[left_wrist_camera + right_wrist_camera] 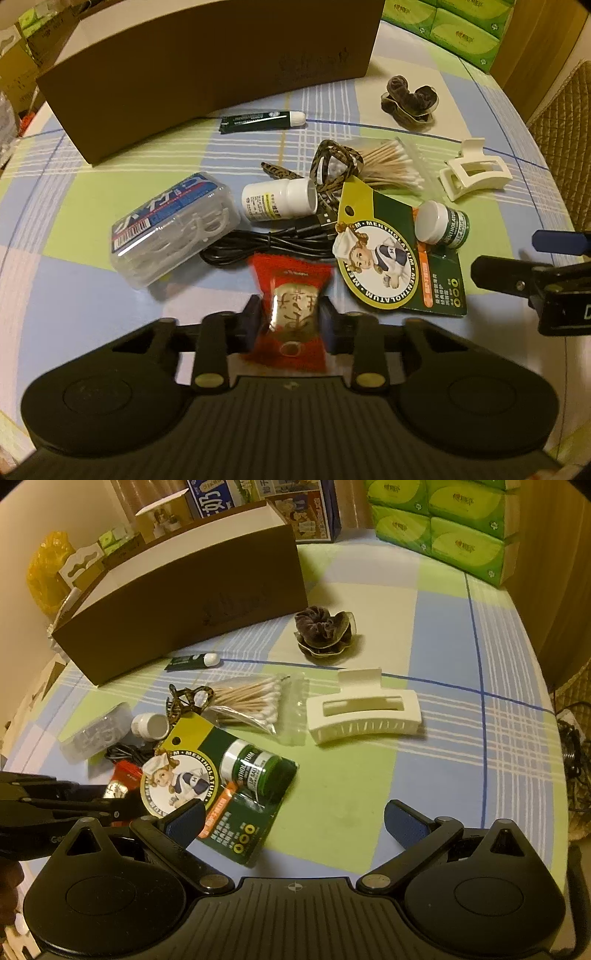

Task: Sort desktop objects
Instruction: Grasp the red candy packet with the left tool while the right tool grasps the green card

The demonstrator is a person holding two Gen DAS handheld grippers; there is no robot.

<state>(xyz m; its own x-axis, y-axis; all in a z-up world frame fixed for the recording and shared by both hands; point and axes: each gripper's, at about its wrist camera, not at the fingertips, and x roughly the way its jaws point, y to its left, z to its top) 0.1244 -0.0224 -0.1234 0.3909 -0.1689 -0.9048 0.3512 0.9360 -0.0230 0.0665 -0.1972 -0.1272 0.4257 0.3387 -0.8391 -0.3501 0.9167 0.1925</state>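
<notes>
My left gripper (290, 317) is shut on a red candy packet (290, 295) and holds it near the table's front edge. In the right wrist view the packet (123, 775) shows at the left, behind the left gripper's arm. My right gripper (293, 821) is open and empty, just in front of the green Mentholatum card (221, 786) with its small jar (247, 762). A brown cardboard box (207, 62) stands at the back. A floss pick box (173, 229), a white pill bottle (280, 199), a black cable (266, 247) and a bag of cotton swabs (391, 166) lie in between.
A white hair claw (364, 710), a dark scrunchie (325, 631), a leopard hairband (332, 162) and a dark tube (262, 120) lie on the plaid tablecloth (443, 738). Green tissue packs (443, 524) stand at the back right.
</notes>
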